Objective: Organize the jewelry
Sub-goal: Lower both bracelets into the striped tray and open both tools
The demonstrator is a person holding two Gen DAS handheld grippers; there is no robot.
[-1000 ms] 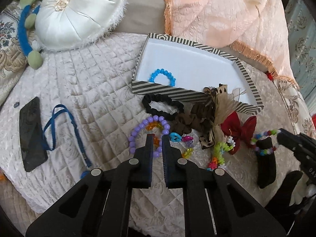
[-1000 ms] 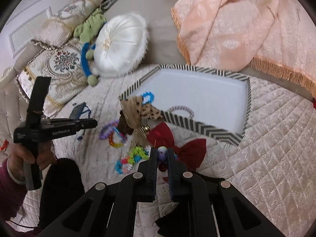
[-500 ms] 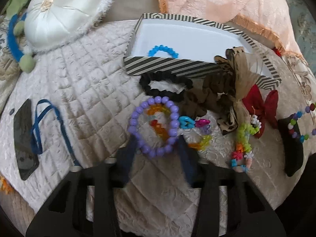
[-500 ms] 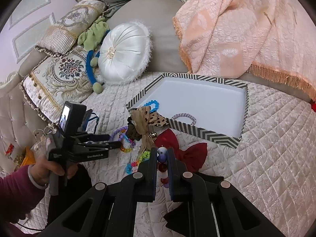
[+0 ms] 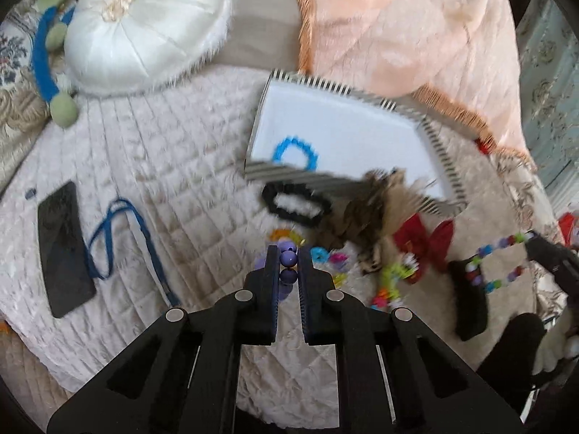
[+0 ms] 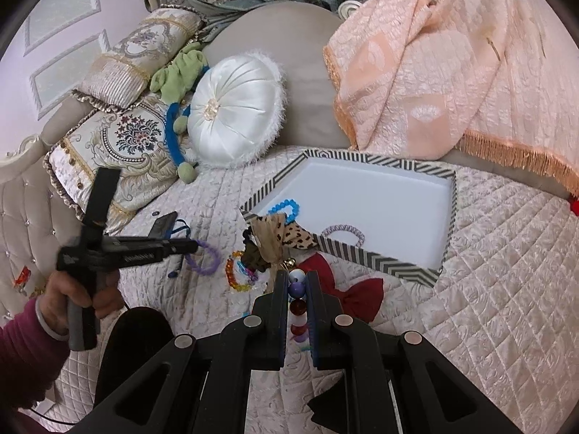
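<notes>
Lettering on left tongs [image 6: 191, 246] unreadable — gripping purple bracelet [image 6: 206, 260]; right tongs [image 6: 297, 282] gripping multicolour bracelet [image 6: 297, 303].

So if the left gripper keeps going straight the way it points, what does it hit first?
Probably the black scrunchie, just ahead of the left gripper and its purple bracelet; the striped tray wall sits right behind. The frame is blurred, so depth is uncertain.

Striped tray [image 6: 369, 257], purple bracelet [image 5: 288, 258]
</notes>
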